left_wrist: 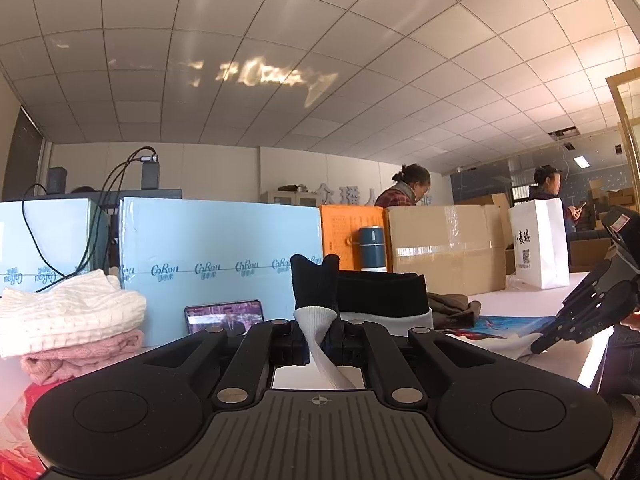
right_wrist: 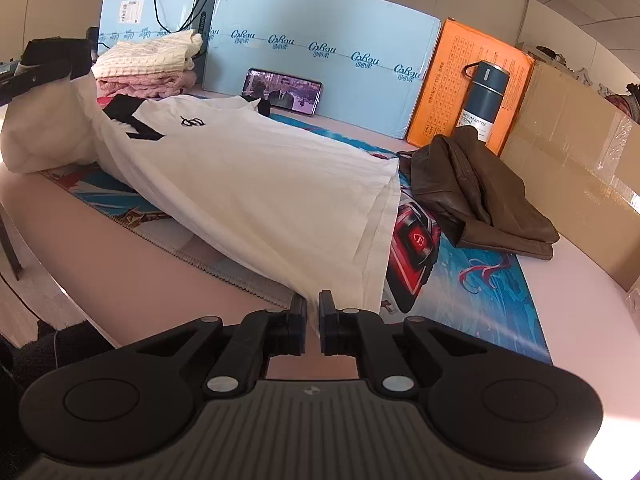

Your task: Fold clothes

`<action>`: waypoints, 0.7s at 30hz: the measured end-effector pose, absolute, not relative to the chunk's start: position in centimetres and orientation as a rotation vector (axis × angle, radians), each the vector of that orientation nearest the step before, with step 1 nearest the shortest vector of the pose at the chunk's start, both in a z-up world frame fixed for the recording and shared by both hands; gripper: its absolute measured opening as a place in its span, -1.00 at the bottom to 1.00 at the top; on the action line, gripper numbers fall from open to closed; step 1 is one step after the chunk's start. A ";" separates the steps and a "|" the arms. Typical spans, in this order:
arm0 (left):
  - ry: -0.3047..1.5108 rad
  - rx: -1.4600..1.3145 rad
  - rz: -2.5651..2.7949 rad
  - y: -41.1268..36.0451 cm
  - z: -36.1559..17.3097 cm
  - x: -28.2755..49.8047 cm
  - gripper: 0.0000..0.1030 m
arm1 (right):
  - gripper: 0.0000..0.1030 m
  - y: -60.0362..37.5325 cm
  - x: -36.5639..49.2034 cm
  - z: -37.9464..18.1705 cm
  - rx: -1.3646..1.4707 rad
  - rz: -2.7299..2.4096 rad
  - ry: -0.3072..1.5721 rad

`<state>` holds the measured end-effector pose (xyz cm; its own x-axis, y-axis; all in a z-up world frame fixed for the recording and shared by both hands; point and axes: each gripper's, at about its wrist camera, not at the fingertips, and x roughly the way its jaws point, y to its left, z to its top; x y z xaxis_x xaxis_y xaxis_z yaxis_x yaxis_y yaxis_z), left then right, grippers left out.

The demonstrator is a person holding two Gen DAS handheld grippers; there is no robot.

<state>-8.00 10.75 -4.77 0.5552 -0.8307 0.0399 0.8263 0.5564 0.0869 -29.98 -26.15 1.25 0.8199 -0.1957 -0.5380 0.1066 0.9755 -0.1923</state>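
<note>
Matt white cloth shirt (right_wrist: 256, 184); brown garment (right_wrist: 480, 196) looks like leather; glossy printed mat (right_wrist: 460, 280).

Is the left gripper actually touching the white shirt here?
Touching. The left wrist view shows the left gripper with its fingers closed on a pinched fold of the white shirt.

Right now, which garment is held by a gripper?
The white shirt: both grippers pinch it, unlike the brown garment and stacked sweaters.
</note>
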 end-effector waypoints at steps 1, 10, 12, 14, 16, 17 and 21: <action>-0.076 0.072 -0.980 10.4 -4.5 -7.4 -0.90 | -0.91 -26.6 -29.8 1.8 -0.154 -0.155 0.568; 0.183 0.210 -1.040 6.5 -2.8 0.6 -0.90 | -0.91 -31.2 -23.6 3.5 -0.104 -0.070 0.506; 0.234 0.267 -1.043 5.7 -2.9 1.9 -0.88 | -0.91 -32.0 -22.4 3.0 -0.087 -0.064 0.529; 0.295 0.331 -0.995 4.8 -3.4 3.1 -0.75 | -0.87 -32.6 -21.9 2.7 -0.056 -0.082 0.536; 0.366 0.376 -0.937 4.0 -4.0 4.5 -0.34 | -0.53 -33.3 -21.5 2.3 -0.020 -0.118 0.536; 0.379 0.367 -0.907 4.1 -4.1 5.1 -0.17 | -0.26 -33.5 -21.4 2.3 0.002 -0.153 0.533; 0.404 0.249 -0.820 6.1 -3.5 6.3 0.30 | 0.01 -34.4 -22.4 2.2 0.146 -0.301 0.489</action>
